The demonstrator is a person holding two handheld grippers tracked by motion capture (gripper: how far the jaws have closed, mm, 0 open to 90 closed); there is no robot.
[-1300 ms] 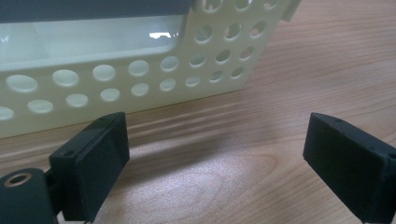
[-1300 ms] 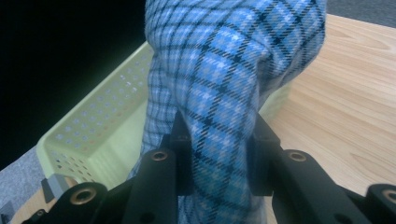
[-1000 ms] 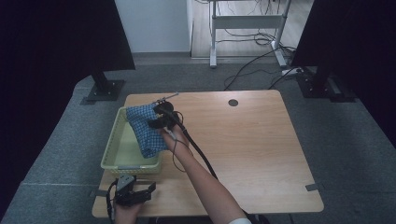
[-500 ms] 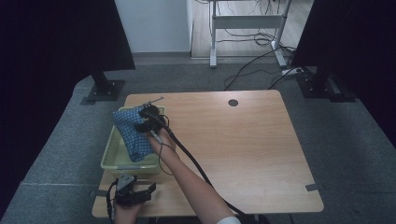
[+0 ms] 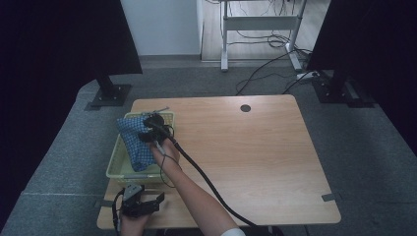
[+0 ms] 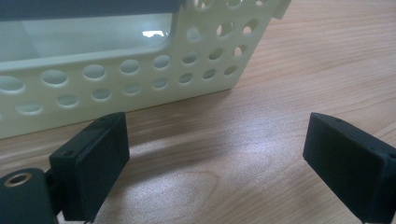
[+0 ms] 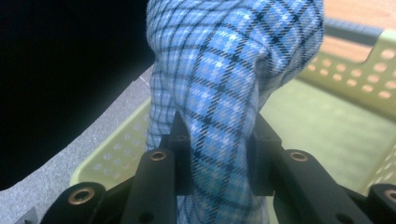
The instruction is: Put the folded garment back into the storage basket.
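Hand-held gripper on the right (image 5: 147, 129) pinches a bunched fold of the blue checked cloth (image 5: 134, 142), its two black jaws pressed in on the fabric from both sides, as the right gripper view (image 7: 217, 154) makes plain. That cloth hangs over the pale green perforated basket (image 5: 114, 167) at the left side of the table (image 5: 255, 157), part of it draped down toward the basket's inside and part raised at the grip. It looks light and wholly limp: it will sag, swing and fold under its own weight, so whatever is not held trails below and may catch on the basket's rim. A thick gathered fold such as this one seems a sound place to hold, since a single thin layer could slip out from between the pads. By the near table edge, the left hand-held gripper (image 5: 142, 204) rests with its jaws spread wide and nothing between them, the basket's holed wall (image 6: 140, 70) just ahead of it.
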